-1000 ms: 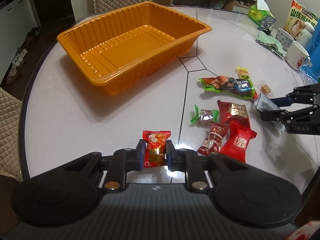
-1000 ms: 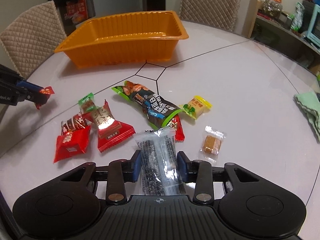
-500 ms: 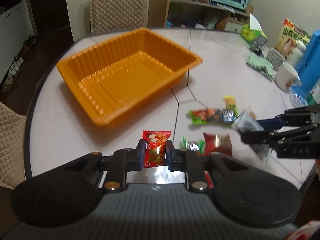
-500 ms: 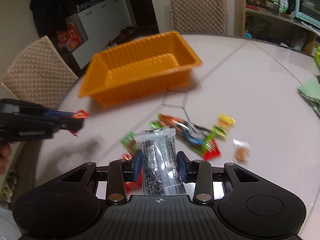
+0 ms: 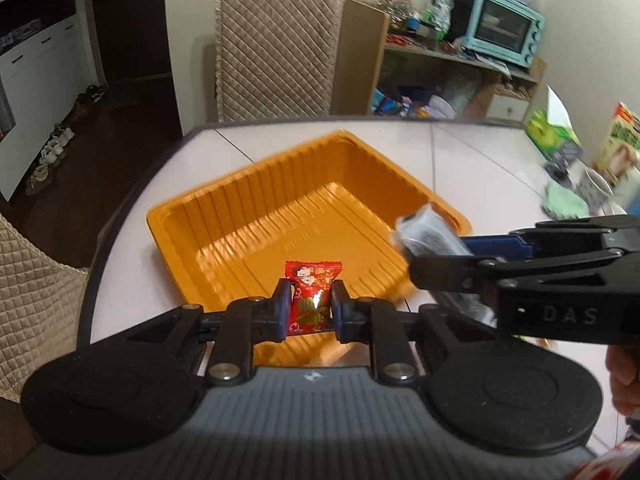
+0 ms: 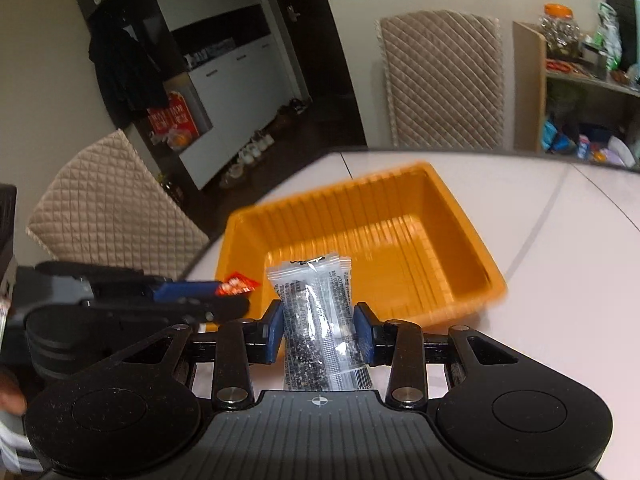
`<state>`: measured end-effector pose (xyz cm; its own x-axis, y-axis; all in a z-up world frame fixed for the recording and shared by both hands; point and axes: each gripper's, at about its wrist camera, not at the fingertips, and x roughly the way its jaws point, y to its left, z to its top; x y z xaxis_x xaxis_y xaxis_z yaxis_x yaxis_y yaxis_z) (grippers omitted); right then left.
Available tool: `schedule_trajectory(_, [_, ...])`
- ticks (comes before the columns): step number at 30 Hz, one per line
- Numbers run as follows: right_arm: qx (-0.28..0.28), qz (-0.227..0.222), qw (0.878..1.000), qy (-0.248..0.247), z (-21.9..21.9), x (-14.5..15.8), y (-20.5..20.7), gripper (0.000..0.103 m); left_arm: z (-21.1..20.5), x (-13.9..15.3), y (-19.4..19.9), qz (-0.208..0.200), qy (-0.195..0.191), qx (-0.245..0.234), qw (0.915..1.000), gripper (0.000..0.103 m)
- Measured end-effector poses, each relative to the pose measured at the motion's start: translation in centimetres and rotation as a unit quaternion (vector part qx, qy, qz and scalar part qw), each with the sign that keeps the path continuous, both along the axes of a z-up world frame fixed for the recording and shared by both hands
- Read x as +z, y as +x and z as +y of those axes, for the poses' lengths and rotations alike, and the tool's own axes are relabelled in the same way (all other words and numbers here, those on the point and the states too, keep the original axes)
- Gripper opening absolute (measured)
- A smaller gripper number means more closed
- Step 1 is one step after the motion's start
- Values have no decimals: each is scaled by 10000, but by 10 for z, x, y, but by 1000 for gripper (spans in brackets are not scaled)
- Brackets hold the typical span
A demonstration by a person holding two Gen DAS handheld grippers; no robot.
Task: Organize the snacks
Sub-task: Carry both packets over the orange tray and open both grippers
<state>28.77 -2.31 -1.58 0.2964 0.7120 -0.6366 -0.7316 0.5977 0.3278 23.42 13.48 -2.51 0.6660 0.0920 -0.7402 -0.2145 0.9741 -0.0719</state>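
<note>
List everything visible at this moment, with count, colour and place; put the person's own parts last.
tray: one, orange, on the table, nothing in it
red snack packet: one, in the left gripper, over the tray's near edge
clear snack packet: one, dark contents, in the right gripper
table: one, white
chairs: two, beige quilted, around the table
toaster oven: one, light blue, on the shelf
left gripper: black, shut
right gripper: black, shut

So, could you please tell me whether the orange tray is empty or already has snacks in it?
Empty. The orange tray shows only bare ribbed floor in both views; the red candy and the clear packet are held in the fingers.
</note>
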Motion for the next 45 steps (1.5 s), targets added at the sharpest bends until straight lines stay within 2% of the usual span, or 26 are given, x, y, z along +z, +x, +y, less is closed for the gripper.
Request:
schedule_trajectory(10, [117,-127,9998,30,51,-17,59,38,38,-11,44,115,-118,291,9994,19])
schedule_trajectory(19, [182,-76,9990,-394,77,-54,81,38,55,-35,60,374,-224,372,9984,19])
schedule_trajectory(26, [262,7,9982,-545,79,-72,89,40,57,-45,66,483,-299,404,9976,19])
schedule_trajectory(28, [282,95,9979,-572,79,-75,92,45,57,-47,67,498,-329,409,9974,19])
schedule_trajectory(33, [197,86,9983,-544,76,-76,96,51,56,-48,69,514,-363,401,9972,19])
schedule_trajectory(41, [50,108,9985,-540,67,-73,95,52,54,-44,70,401,-329,398,9979,19])
schedule_trajectory(43, [8,107,9986,-527,63,-71,94,52,54,-42,69,340,-326,393,9981,21])
schedule_trajectory(45, [-30,97,9987,-500,58,-67,93,53,53,-39,68,304,-315,396,9983,29])
